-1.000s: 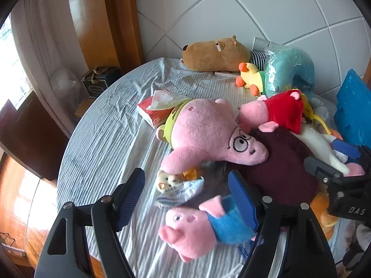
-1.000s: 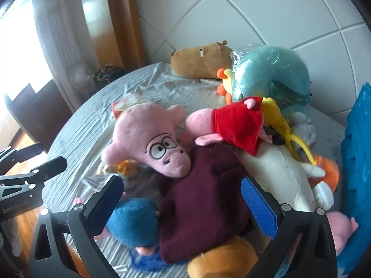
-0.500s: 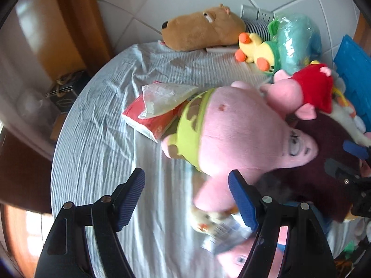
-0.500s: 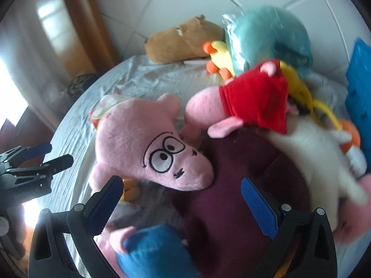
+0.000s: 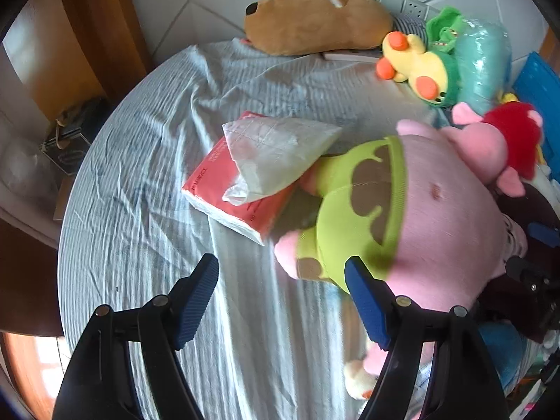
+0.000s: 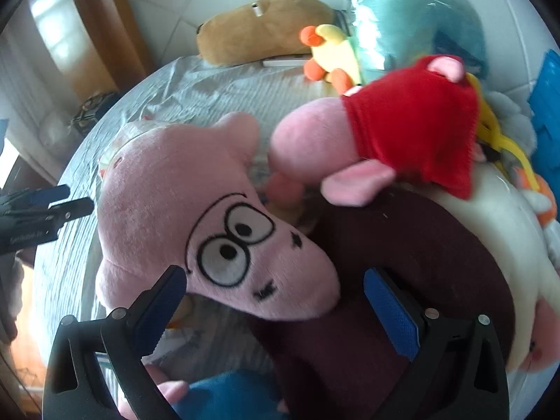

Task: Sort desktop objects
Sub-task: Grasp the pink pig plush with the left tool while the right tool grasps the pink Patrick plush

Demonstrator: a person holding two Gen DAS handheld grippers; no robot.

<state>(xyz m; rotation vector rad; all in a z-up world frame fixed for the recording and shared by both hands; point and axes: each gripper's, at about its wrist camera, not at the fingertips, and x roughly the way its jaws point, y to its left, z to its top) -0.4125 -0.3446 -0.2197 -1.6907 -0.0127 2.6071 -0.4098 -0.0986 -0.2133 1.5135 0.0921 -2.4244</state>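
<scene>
A big pink star plush (image 5: 441, 231) in green shorts lies on the round, cloth-covered table (image 5: 147, 189); its face (image 6: 224, 241) fills the right wrist view. My left gripper (image 5: 280, 301) is open, its right finger by the plush's shorts. A red tissue pack (image 5: 231, 192) with a clear plastic bag (image 5: 276, 150) on it lies ahead of it. My right gripper (image 6: 273, 301) is open over the plush's pointed head and a maroon cushion (image 6: 402, 245). A pink pig in a red dress (image 6: 385, 140) rests just beyond.
A brown bear plush (image 5: 315, 21), a yellow-and-green plush (image 5: 420, 66) and a wrapped teal plush (image 5: 483, 63) line the tiled wall. A white plush (image 6: 507, 231) and a blue plush (image 6: 227, 399) crowd the right. A blue panel (image 5: 539, 84) stands far right. Bare cloth lies on the left.
Both grippers have moved forward and lower over the table. The left one now faces the tissue pack and the star plush's shorts; the right one hangs closer over the plush's face.
</scene>
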